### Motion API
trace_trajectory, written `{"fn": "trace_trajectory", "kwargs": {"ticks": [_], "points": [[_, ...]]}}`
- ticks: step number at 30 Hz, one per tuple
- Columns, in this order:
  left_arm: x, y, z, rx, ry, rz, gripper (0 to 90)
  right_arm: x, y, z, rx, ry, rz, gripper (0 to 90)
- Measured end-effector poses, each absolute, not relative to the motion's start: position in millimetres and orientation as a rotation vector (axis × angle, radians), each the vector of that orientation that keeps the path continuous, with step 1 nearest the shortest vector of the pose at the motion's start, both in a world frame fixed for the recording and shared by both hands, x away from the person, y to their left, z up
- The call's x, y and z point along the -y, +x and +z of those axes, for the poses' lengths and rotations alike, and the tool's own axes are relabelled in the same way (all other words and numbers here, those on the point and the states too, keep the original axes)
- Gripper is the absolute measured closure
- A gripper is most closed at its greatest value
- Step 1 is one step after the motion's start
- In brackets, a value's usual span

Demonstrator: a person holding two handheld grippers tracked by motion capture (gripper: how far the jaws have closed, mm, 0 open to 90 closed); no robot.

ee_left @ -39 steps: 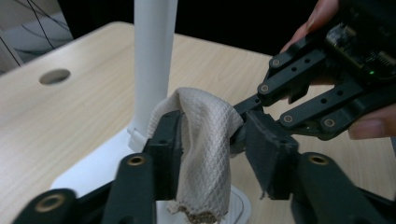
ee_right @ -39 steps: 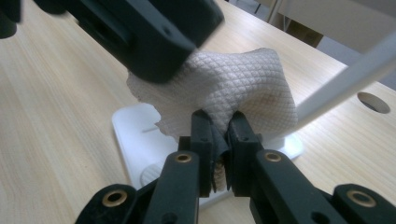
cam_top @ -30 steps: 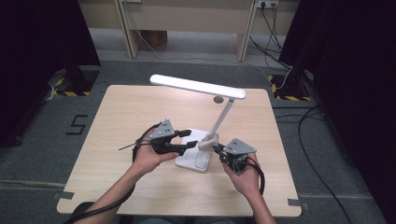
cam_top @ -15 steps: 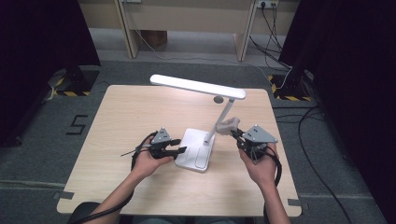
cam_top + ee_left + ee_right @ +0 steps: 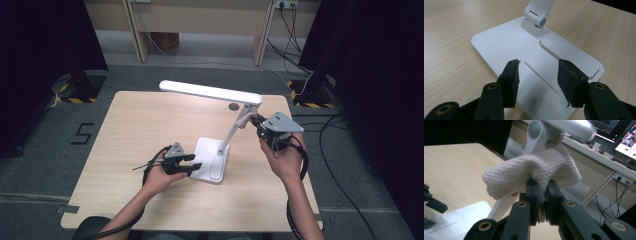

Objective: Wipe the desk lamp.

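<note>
white desk lamp [image 5: 220,125] standing near the middle of the wooden desk [image 5: 130,125], flat lamp base [image 5: 211,159] resting on the surface, slanted lamp arm [image 5: 232,132] rising to the upper joint [image 5: 246,111], long lamp head [image 5: 210,92] stretched level toward the left in the high view; left gripper [image 5: 194,162] low at the left edge of the base, held in the left hand [image 5: 160,177]; seen in the left gripper view [image 5: 537,72] with jaws standing apart over the near part of the base [image 5: 524,57], nothing pinched between them, pads hanging just above the white plate, jaws just opening a little wider; hinge of the lamp arm [image 5: 537,20] farther ahead at the back of the base; right gripper [image 5: 256,122] raised beside the upper joint, carried by the right hand [image 5: 285,157]; in the right gripper view [image 5: 541,195] jaws closed tight on a pale quilted cloth [image 5: 534,171], cloth bunched and pressed against the joint [image 5: 536,131] and upper part of the lamp arm; lamp base [image 5: 456,220] visible below at the lower left of that view.
</note>
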State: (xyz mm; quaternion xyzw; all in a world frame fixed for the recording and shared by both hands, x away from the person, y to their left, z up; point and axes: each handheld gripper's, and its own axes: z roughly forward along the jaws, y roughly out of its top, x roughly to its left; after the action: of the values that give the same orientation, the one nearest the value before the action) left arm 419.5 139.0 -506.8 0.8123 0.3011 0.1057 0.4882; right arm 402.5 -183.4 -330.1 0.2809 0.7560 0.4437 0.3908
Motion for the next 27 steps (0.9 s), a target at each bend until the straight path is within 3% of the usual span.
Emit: {"fn": "trace_trajectory", "kwargs": {"ticks": [17, 27], "points": [[-138.5, 422.8, -516.8, -0.744, 1.999, 0.244, 54.7, 183.6, 406.5, -320.5, -1.915, 0.706, 1.114, 82.6], [-137.8, 421.3, -517.0, -0.731, 2.019, 0.304, 64.0, 181.4, 409.5, -324.4, -1.934, 0.707, 1.086, 82.6]]}}
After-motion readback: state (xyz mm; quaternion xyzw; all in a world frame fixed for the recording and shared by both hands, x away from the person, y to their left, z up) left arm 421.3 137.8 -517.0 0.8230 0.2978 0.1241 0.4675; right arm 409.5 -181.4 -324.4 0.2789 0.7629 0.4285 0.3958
